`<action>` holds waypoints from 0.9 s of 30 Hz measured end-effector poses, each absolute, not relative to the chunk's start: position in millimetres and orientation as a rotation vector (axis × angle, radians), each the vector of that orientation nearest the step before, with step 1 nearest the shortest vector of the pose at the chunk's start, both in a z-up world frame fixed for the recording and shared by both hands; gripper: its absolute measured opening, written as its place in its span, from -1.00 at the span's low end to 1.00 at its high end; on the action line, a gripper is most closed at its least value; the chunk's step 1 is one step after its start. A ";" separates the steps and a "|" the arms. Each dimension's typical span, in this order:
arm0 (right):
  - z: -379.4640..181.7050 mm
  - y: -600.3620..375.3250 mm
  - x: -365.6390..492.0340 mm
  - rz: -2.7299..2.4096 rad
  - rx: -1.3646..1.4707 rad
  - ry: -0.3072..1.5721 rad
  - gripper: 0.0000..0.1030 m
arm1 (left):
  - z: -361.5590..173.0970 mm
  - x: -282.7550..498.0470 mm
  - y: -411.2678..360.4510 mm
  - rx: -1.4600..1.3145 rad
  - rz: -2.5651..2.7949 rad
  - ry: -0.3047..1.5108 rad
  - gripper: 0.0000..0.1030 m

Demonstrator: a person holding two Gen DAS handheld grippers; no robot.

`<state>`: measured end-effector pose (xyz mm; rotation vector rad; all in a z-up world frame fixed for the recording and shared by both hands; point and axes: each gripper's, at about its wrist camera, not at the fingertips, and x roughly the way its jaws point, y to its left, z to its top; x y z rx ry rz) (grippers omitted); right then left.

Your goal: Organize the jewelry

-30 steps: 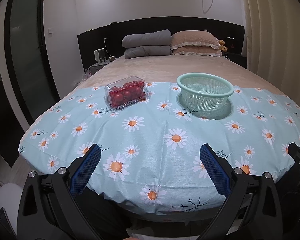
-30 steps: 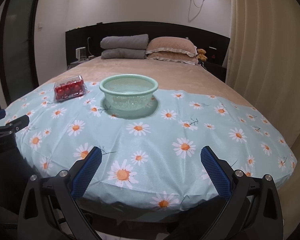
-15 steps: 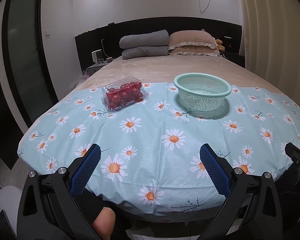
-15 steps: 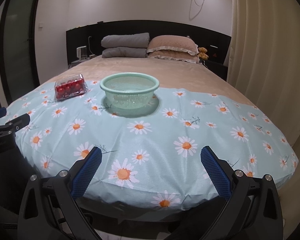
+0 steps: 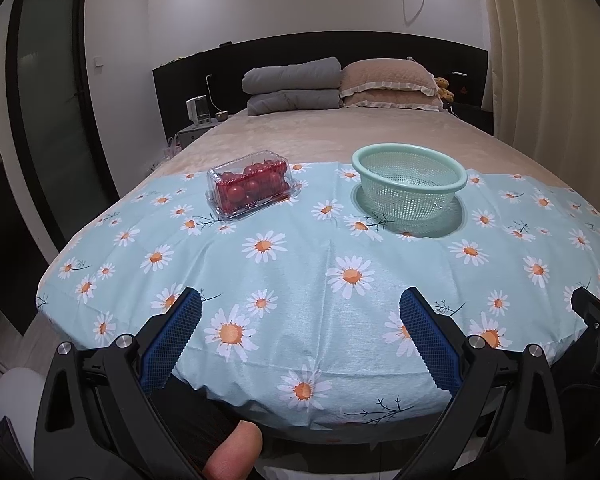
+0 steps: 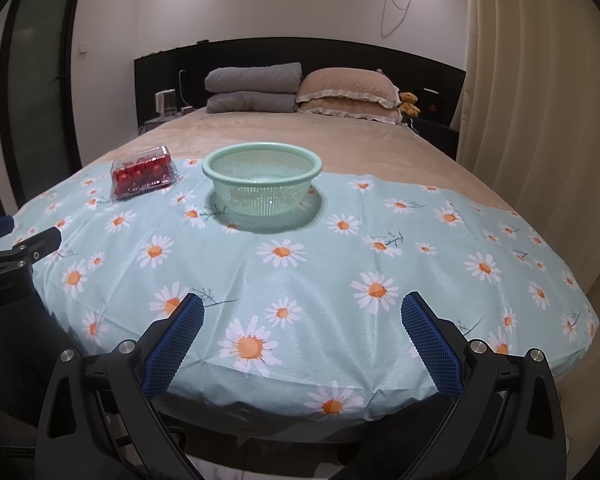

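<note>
Over daisy cloth (image 5: pixel 300 272), left claw (image 5: pixel 300 336) and right claw (image 6: pixel 302 338) hover agape.

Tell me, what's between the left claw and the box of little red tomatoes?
Only daisy cloth. In the left wrist view, nothing sits between the open left claw and the tomato box. The green basket stands off to the right.

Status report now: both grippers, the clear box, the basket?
Left gripper open, right gripper open, both empty. Clear plastic box of red balls closed, beside empty green plastic mesh basket. Nothing blocking.
</note>
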<state>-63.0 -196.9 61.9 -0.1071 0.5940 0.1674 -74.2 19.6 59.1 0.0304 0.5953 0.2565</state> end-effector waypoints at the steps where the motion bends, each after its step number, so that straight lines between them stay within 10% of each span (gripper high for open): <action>1: 61.6 -196.9 -62.6 0.168 -0.107 0.596 0.85 | 58.8 -73.6 19.5 0.030 0.257 0.596 0.89; 27: 54.0 -195.7 -46.4 0.181 -0.094 0.636 0.85 | 51.3 -60.0 23.5 0.032 0.255 0.631 0.89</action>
